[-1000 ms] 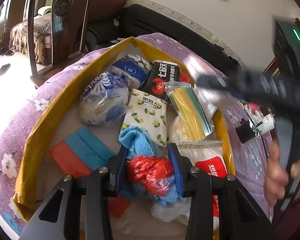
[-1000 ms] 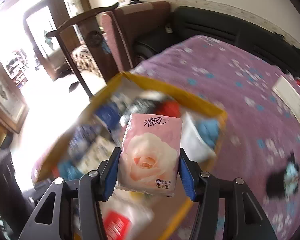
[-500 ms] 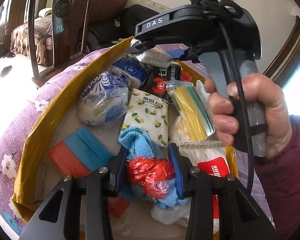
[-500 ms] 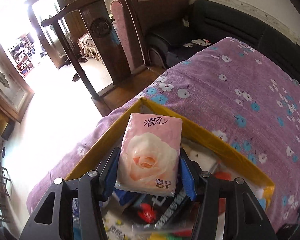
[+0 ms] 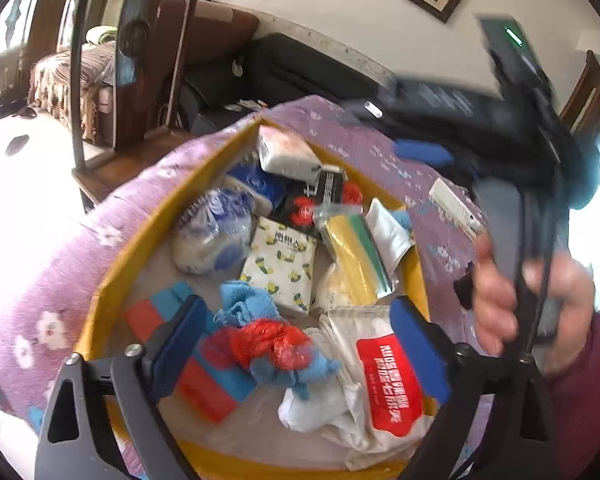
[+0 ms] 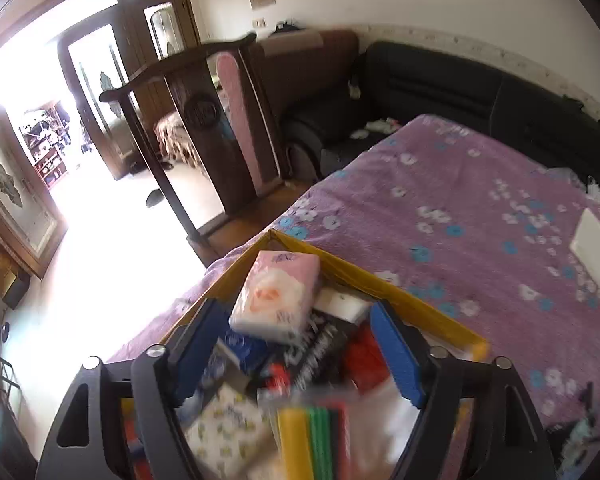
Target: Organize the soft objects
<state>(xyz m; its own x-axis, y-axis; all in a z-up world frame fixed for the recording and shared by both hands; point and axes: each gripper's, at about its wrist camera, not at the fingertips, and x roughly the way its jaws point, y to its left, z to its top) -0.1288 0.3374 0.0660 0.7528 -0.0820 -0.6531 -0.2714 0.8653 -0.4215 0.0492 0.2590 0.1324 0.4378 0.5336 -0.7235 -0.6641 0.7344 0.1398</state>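
While both sets of jaws have just been opening, I see nothing gripped in either one. From my left wrist camera, the left gripper (image 5: 300, 332) stands wide over the near end of the yellow box (image 5: 112, 272), its blue pads clear of the blue cloth with the red plastic bag (image 5: 268, 344) that lies loose between them. At five o'clock of that bundle lies a white packet with a red label (image 5: 388, 384), and at eight o'clock a red and blue block (image 5: 156, 312). Further in, at twelve o'clock, lies a lemon-print tissue pack (image 5: 280, 268), with a blue and white wrapped bundle (image 5: 216, 232) at ten o'clock and a yellow and green sponge pack (image 5: 356, 256) at two o'clock. Beyond them sit a black packet with red crabs (image 5: 312, 204) and, in the far corner, the pink rose tissue pack (image 5: 286, 154). At three o'clock, blurred, the person's hand (image 5: 532, 304) holds the right gripper's handle above the purple flowered cloth (image 5: 52, 280).

From my right wrist camera, the right gripper (image 6: 296, 344) is spread wide too, and the pink rose tissue pack (image 6: 278, 294) lies tilted in the far corner of the box at twelve o'clock, free of both pads. Past the box at eleven o'clock stands a dark wooden chair (image 6: 204, 120), and at one o'clock a black sofa (image 6: 440, 84)
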